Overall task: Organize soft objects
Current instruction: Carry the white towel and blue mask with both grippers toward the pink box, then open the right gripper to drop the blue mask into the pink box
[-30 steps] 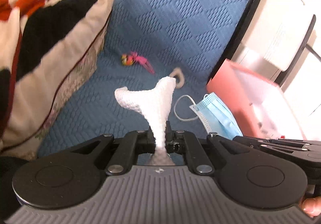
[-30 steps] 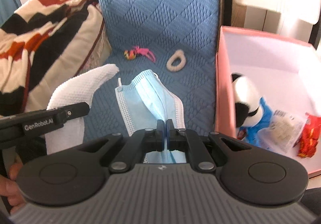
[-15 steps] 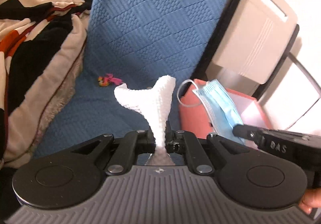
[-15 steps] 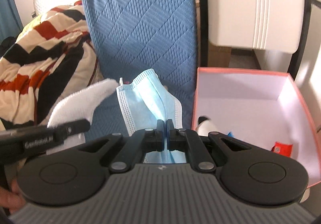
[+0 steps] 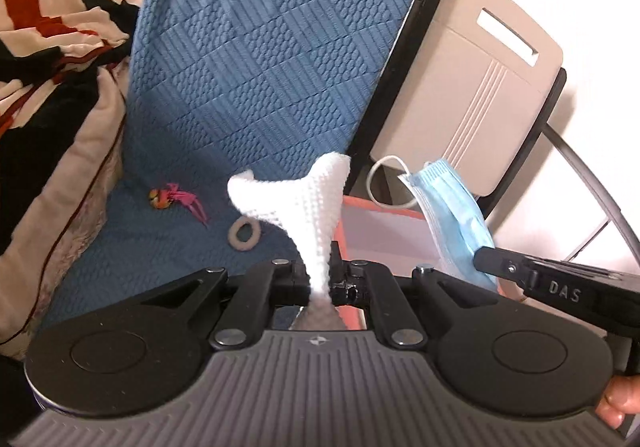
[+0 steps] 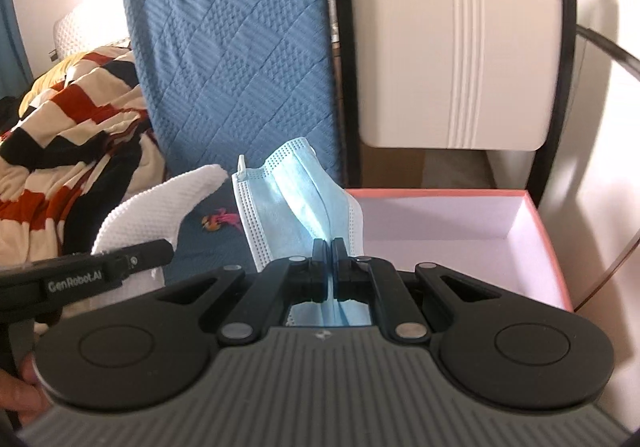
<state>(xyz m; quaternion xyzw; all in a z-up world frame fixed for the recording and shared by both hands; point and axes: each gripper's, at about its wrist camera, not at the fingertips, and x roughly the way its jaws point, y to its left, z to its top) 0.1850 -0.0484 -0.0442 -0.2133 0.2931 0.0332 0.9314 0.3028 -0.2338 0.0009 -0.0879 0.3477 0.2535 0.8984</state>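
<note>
Two items are airborne now: both grippers have come up off the blue seat cushion (image 5: 168, 247) compared with a second ago, each carrying its pick. Pink box (image 6: 536, 231) sat at the right edge of the right wrist view earlier; now it fills the centre-right, open and directly ahead.

Left gripper (image 5: 320, 279): jaws nearly closed, pinching the white knit cloth (image 5: 304, 203) at its narrow end; the rest flares up to frame centre. Right gripper (image 6: 330, 267): jaws clamped tight on the blue face mask (image 6: 292, 203), folded, standing up from the pads at centre frame.

Left behind on the cushion, left-centre of the left wrist view: pink-and-orange tassel toy (image 5: 176, 199) and beige hair tie (image 5: 244, 233).

Read: lift done, transfer to the box is the step in hand. Drops pending; two small items still to collect.
</note>
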